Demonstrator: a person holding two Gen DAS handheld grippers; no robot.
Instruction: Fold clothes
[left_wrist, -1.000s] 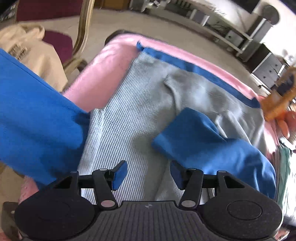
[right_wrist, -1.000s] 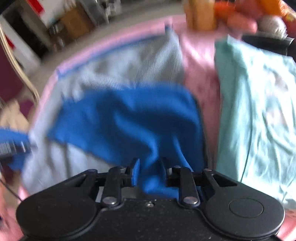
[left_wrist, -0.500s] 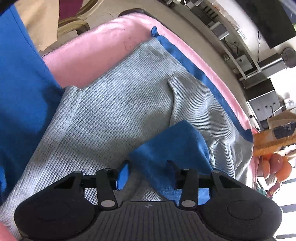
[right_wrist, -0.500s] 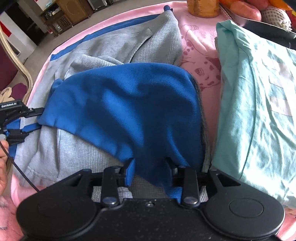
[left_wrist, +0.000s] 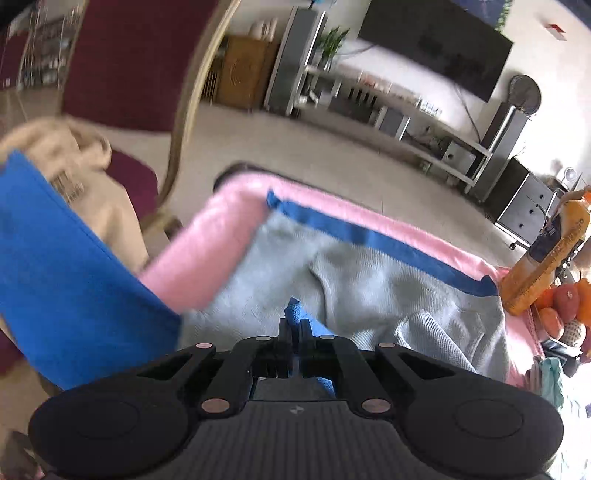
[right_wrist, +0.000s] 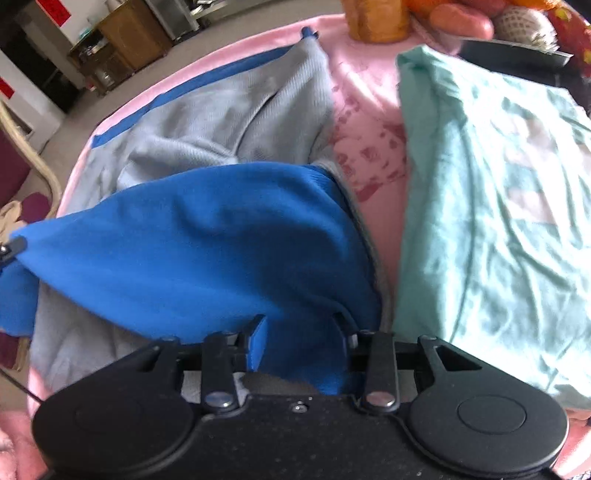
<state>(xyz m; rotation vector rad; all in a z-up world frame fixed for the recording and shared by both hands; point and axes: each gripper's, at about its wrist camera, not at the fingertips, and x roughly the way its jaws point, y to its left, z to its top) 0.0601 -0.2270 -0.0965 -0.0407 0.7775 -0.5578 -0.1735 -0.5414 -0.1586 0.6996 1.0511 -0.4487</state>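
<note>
A grey waffle-knit top (left_wrist: 369, 280) with a blue hem band (left_wrist: 369, 240) lies spread on the pink table cover (left_wrist: 207, 251). Its blue flap (right_wrist: 203, 240) is folded over the grey body (right_wrist: 221, 122). My left gripper (left_wrist: 293, 328) is shut on a corner of this blue flap (left_wrist: 295, 312), which pokes up between the pads. In the right wrist view that gripper's tip (right_wrist: 13, 245) holds the flap's left corner stretched out. My right gripper (right_wrist: 301, 343) straddles the flap's near edge. Its jaws are opening, with blue cloth loose between them.
A mint green garment (right_wrist: 498, 221) lies flat to the right. An orange bottle (left_wrist: 546, 258), fruit (left_wrist: 565, 299) and a dark tray (right_wrist: 517, 51) crowd the far right. A maroon chair (left_wrist: 129, 55) with a beige garment (left_wrist: 74, 162) stands left. Wide blue cloth (left_wrist: 66, 277) hangs at the left edge.
My left gripper went from open over the flap's corner to shut on it, then rose and tilted up. My right gripper's jaws widened around the blue cloth.
</note>
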